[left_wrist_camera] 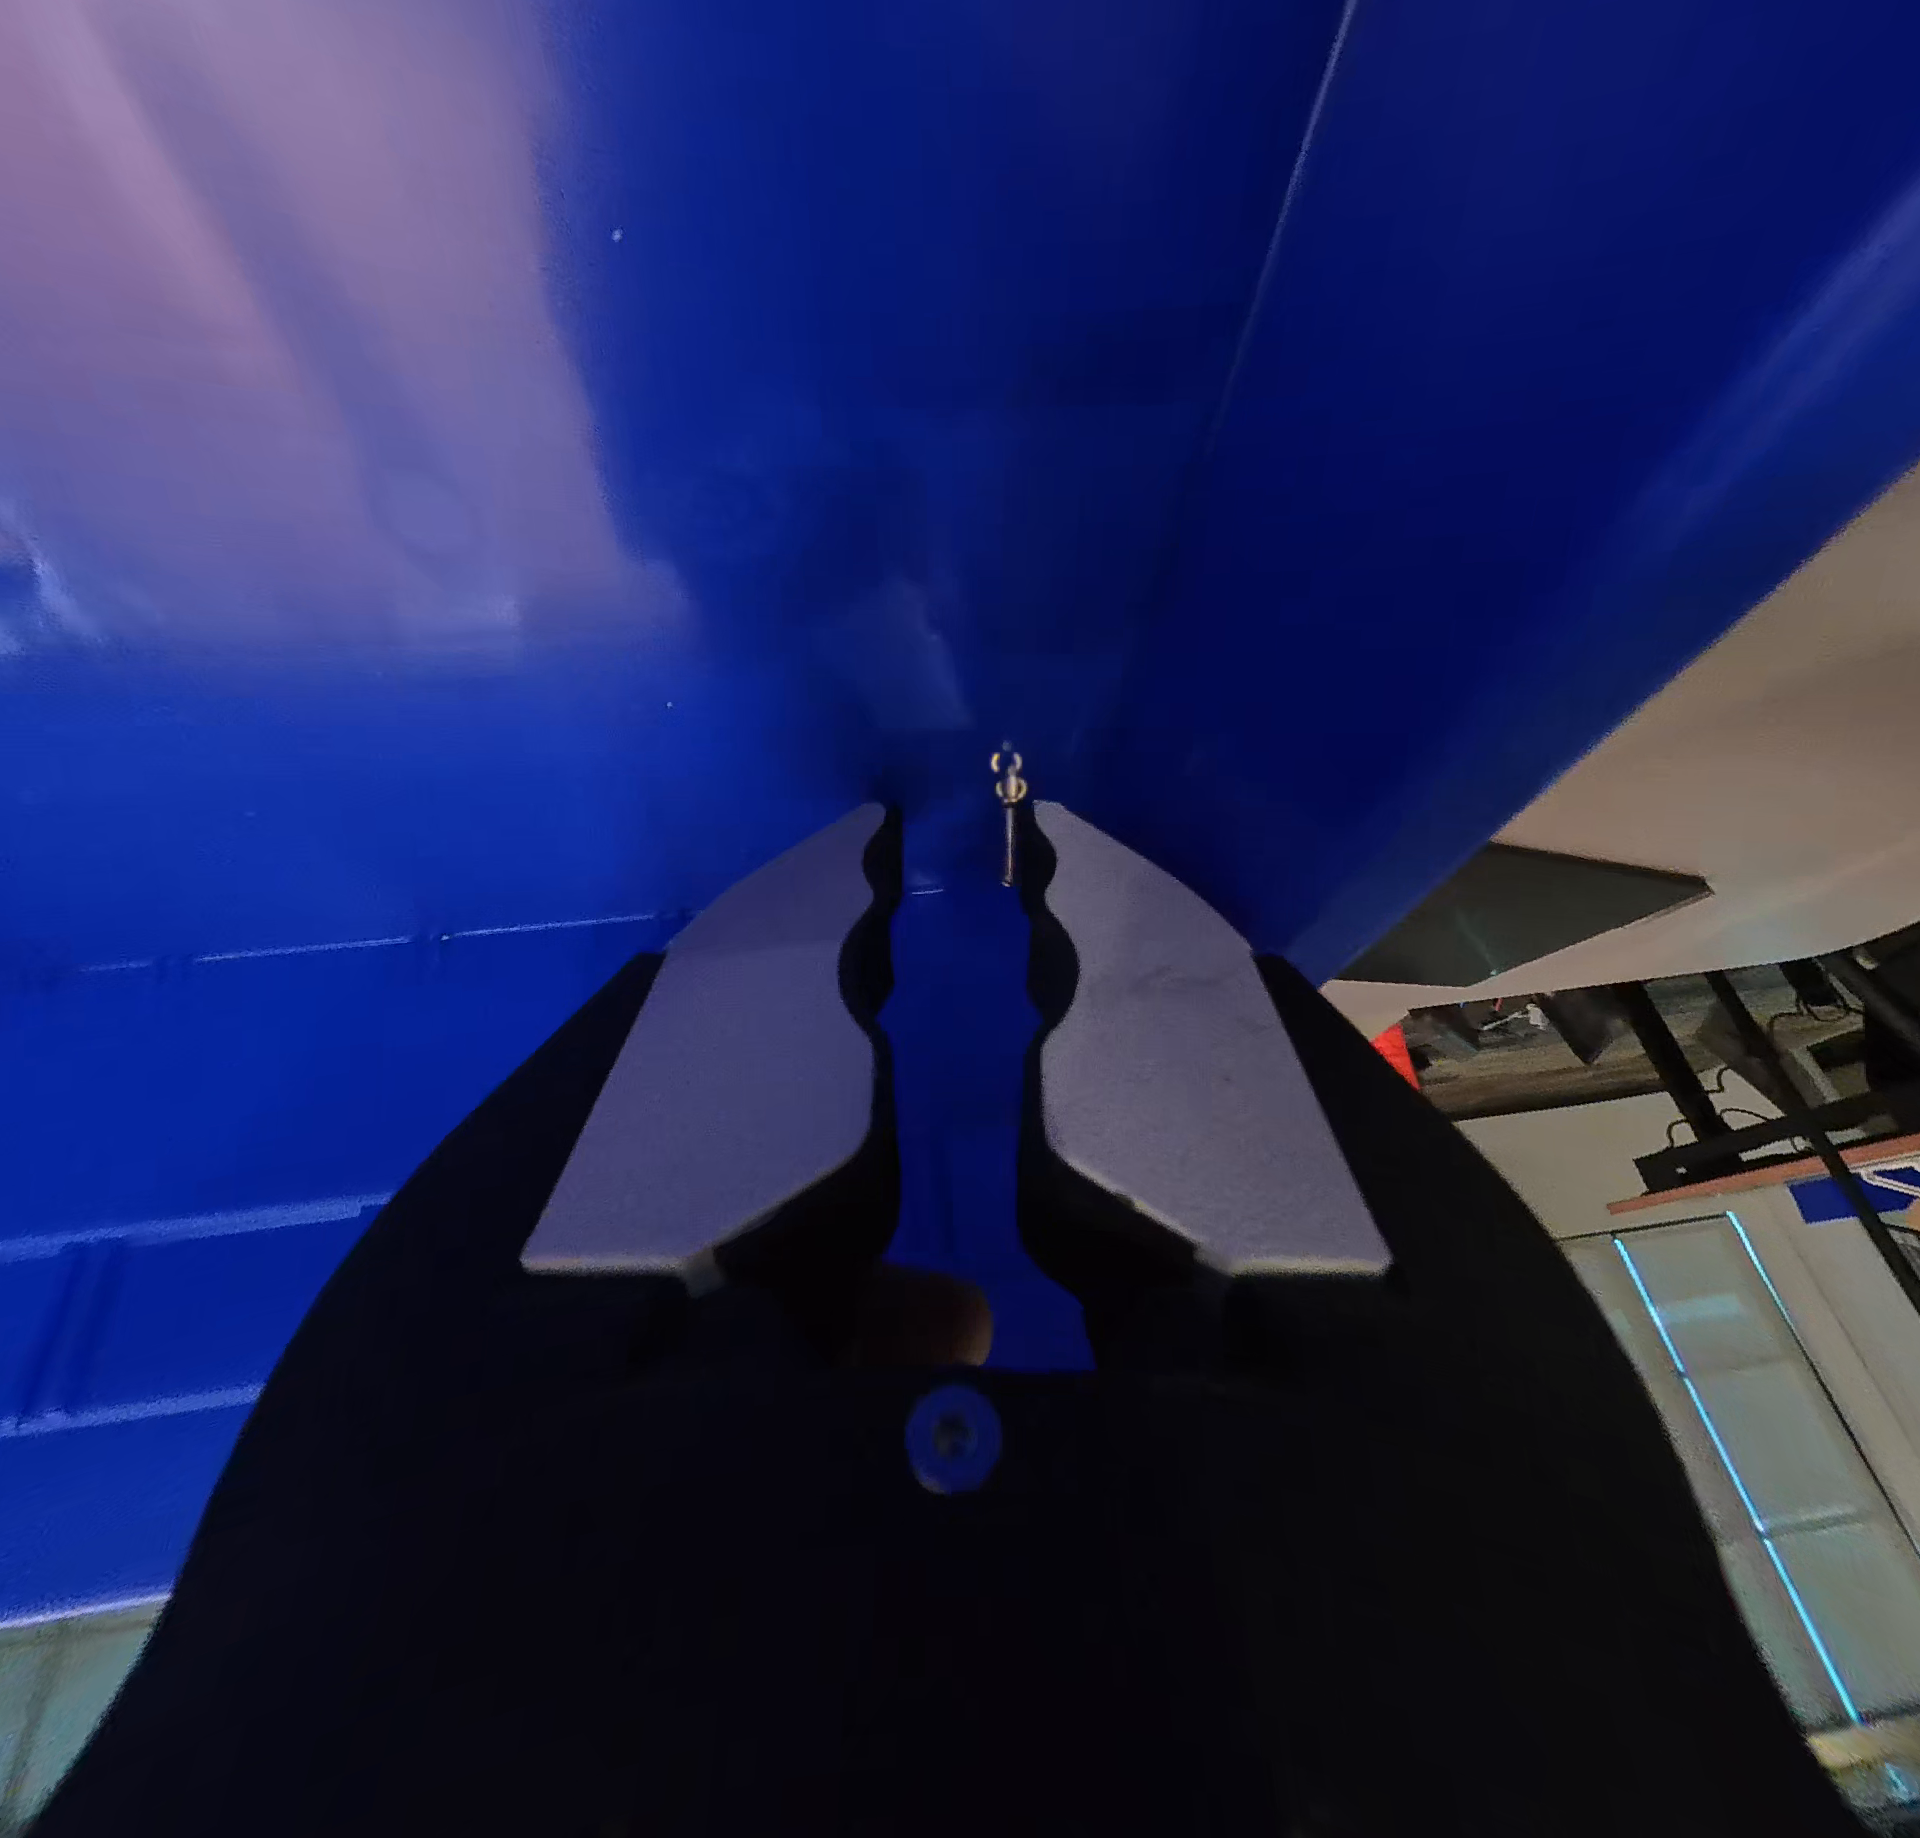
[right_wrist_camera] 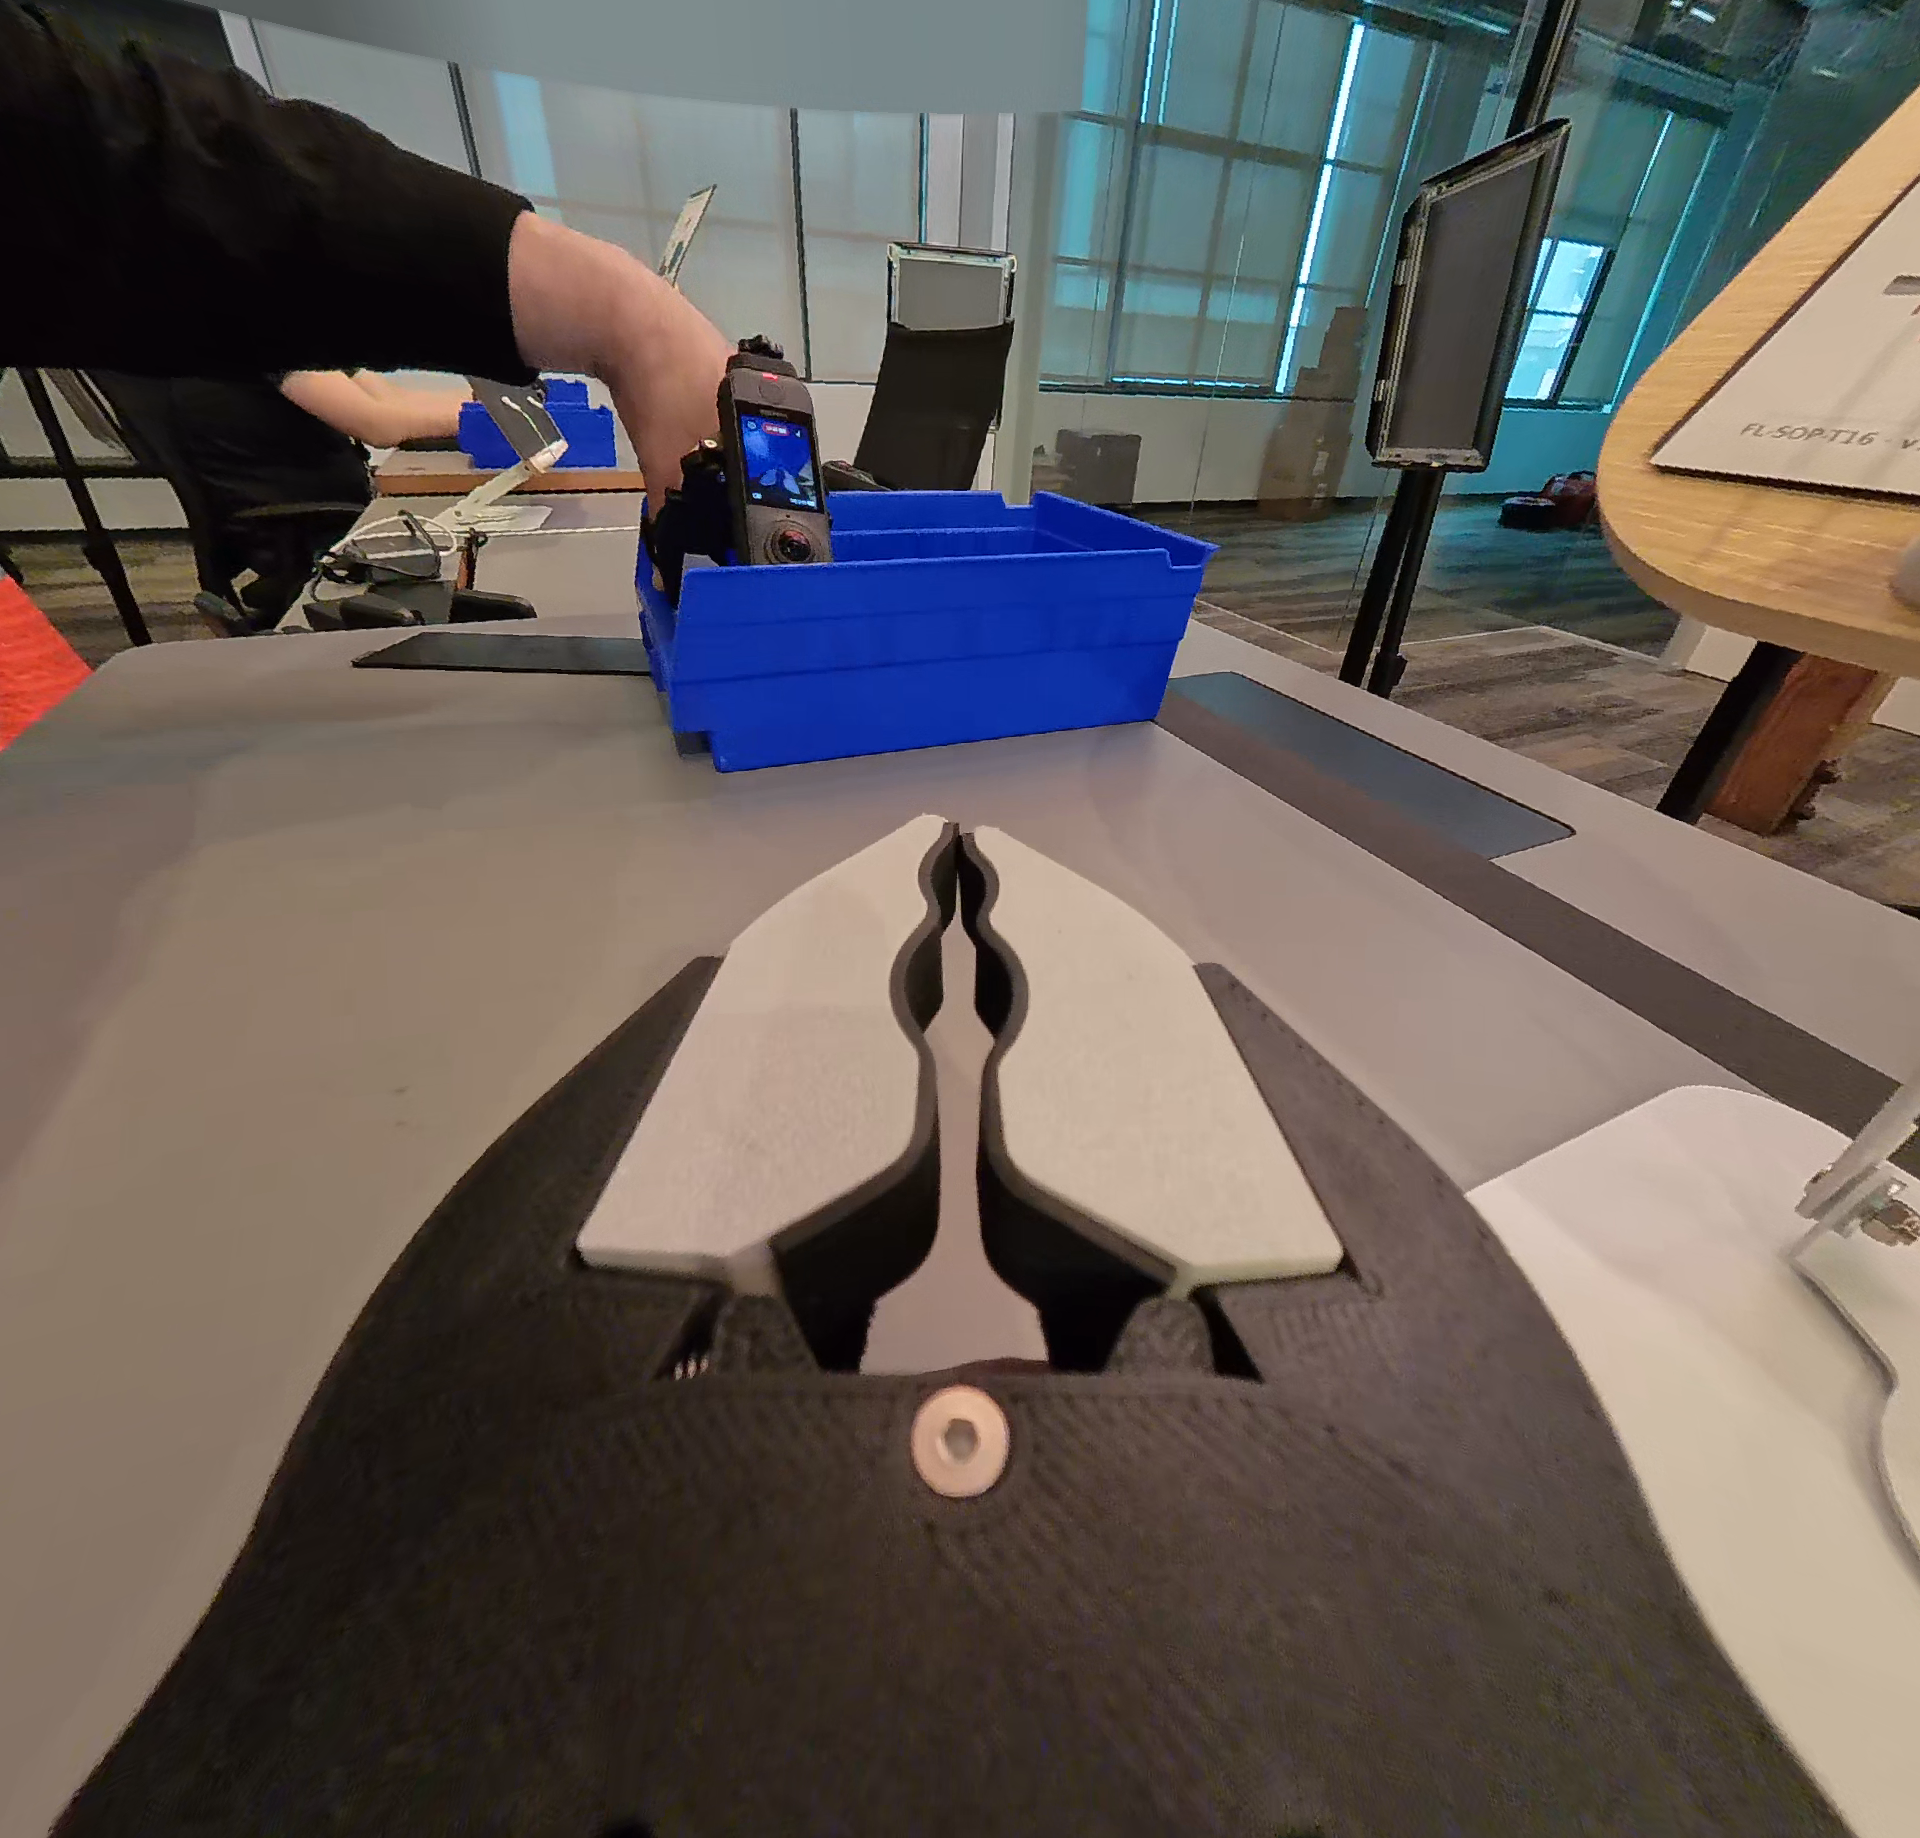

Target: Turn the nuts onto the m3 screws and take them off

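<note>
In the left wrist view my left gripper [left_wrist_camera: 958, 809] is open, its tips down inside the blue bin [left_wrist_camera: 727, 438]. A small screw [left_wrist_camera: 1006, 848] lies on the bin floor between the tips, close to the right finger, with small nuts [left_wrist_camera: 1005, 770] at its far end. The fingers do not hold it. In the right wrist view my right gripper [right_wrist_camera: 958, 832] is shut and empty, low over the grey table [right_wrist_camera: 312, 853], short of the blue bin [right_wrist_camera: 914, 645]. The left gripper's body with its camera [right_wrist_camera: 774, 479] reaches into the bin's left end, held by a person's hand [right_wrist_camera: 623, 334].
A white stand base [right_wrist_camera: 1662, 1373] lies on the table at the right. A dark mat strip [right_wrist_camera: 1403, 780] runs beside the bin. A wooden table [right_wrist_camera: 1745, 541] and a screen on a pole [right_wrist_camera: 1465, 302] stand at the right; a chair [right_wrist_camera: 935, 386] stands behind the bin. The tips of one gripper are about 45 cm away from the tips of the other.
</note>
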The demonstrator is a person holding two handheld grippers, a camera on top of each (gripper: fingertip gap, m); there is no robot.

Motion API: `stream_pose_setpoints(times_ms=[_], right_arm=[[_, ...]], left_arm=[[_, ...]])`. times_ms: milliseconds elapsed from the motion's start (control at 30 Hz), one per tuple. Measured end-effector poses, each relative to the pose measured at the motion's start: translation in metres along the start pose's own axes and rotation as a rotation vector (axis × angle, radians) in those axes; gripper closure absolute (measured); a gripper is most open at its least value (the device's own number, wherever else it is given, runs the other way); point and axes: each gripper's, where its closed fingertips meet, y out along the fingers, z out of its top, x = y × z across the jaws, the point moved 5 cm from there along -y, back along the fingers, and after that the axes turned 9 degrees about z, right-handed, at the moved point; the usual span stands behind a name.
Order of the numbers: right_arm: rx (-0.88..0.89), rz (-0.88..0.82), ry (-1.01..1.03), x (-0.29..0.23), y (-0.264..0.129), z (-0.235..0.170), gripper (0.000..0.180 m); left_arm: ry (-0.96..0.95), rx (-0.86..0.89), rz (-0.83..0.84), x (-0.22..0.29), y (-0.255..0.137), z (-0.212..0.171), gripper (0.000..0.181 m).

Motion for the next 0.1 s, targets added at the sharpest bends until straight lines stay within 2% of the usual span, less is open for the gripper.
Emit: stream_pose_setpoints(times_ms=[33,100], right_arm=[[0.002,-0.001,0.002,0.0004,-0.0005,0.0002,0.180],[0.004,-0.003,0.004,0.0010,-0.0010,0.0003,0.180]], left_arm=[[0.000,0.004,0.011,0.0000,0.0002,-0.0001,0.161],[-0.019,0.003,0.054,-0.0018,0.0012,0.0005,0.168]])
